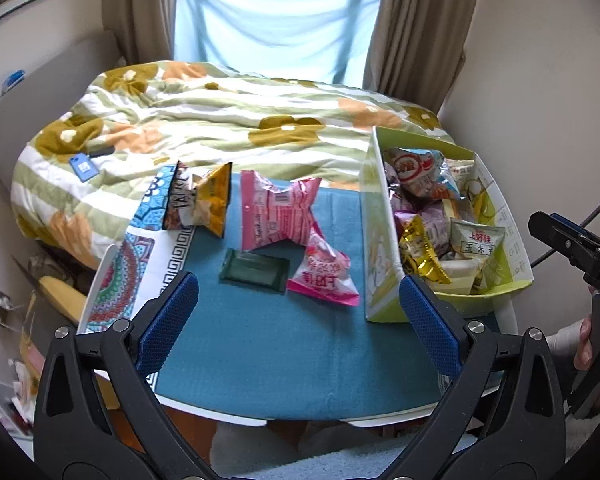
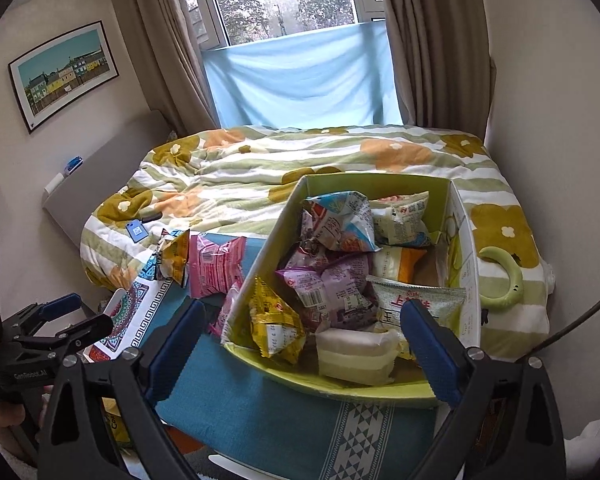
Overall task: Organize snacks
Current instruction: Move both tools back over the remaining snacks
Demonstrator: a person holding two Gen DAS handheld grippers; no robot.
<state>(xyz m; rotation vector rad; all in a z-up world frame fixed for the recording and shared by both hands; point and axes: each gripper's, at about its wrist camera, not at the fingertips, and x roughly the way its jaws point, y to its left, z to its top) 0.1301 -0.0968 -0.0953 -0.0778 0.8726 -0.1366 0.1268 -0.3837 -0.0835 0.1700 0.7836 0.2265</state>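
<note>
On a teal cloth [image 1: 268,344] lie a yellow-black chip bag [image 1: 198,200], a large pink bag [image 1: 278,212], a small pink bag [image 1: 326,276] and a dark green flat packet [image 1: 254,270]. A green cardboard box [image 1: 376,240] at the right holds several snack packs [image 2: 340,280]. My left gripper [image 1: 298,312] is open and empty, above the cloth in front of the loose snacks. My right gripper [image 2: 302,344] is open and empty, over the near edge of the box [image 2: 340,390]. It also shows at the right of the left wrist view [image 1: 568,244].
A bed with a flowered quilt [image 1: 220,120] lies behind the table. A phone [image 1: 84,166] rests on the quilt. A green curved object [image 2: 504,280] lies on the bed right of the box. Wall at right; window and curtains behind.
</note>
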